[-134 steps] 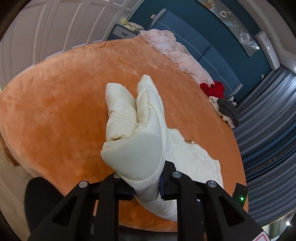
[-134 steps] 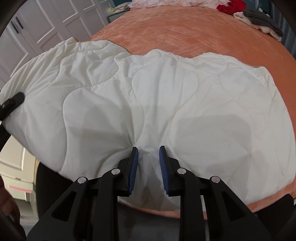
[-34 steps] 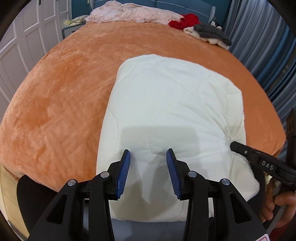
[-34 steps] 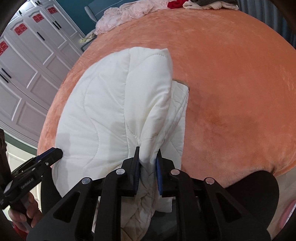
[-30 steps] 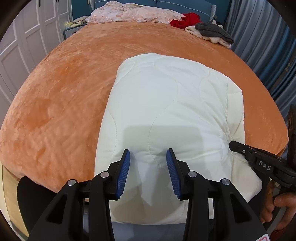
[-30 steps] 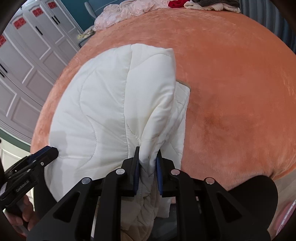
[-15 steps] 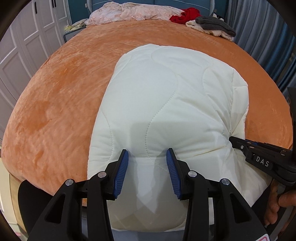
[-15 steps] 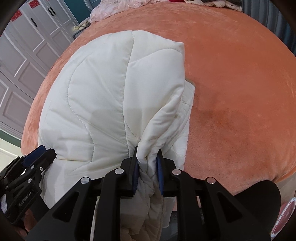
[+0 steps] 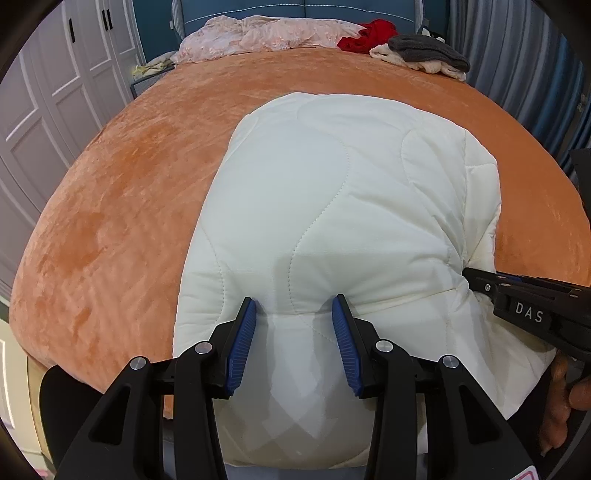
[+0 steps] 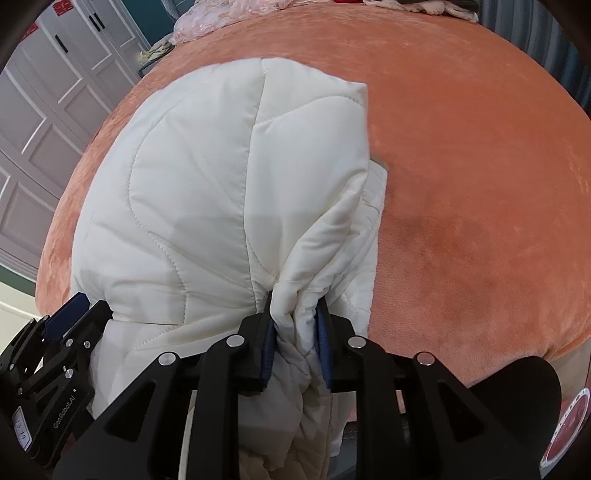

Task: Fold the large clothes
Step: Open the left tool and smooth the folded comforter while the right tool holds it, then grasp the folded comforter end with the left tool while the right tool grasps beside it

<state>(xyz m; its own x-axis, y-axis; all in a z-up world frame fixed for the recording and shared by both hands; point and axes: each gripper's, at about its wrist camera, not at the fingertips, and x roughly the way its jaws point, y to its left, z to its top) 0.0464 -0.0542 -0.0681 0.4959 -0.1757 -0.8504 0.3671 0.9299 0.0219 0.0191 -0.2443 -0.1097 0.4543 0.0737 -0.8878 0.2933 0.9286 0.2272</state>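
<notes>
Your left gripper (image 9: 295, 325) has its blue pads (image 9: 242, 343) spread wide, released, with the near edge of the cream quilted jacket (image 9: 332, 206) showing between them; no cloth is pinched, though whether the tips rest on the fabric is hard to tell. In that view your right gripper (image 9: 476, 278) comes in from 3 o'clock, its tip buried in a gathered corner of the jacket.

From the right wrist view, your right gripper (image 10: 295, 325) is clenched on a bunched wad of the cream quilted jacket (image 10: 207, 192), the cloth squeezed into folds between the pads and trailing down toward 6 o'clock. Your left gripper (image 10: 70, 314) shows at 8 o'clock, against the jacket's near left edge.

The jacket lies folded into a thick bundle on the orange bedspread (image 9: 122, 177), its near end draped over the bed's edge toward you and its far end reaching to about 12 o'clock mid-bed. A layer of it peeks out along the right side at 2 o'clock.

Farther off, at the head of the bed, a pink lace fabric (image 9: 266, 35) sits at 12 o'clock, a red garment (image 9: 367, 33) just right of it, and a grey garment (image 9: 424, 51) on a cream one at 1 o'clock. White panelled wardrobe doors (image 9: 48, 110) stand at 10 o'clock, blue-grey curtains (image 9: 517, 66) at 2 o'clock.
</notes>
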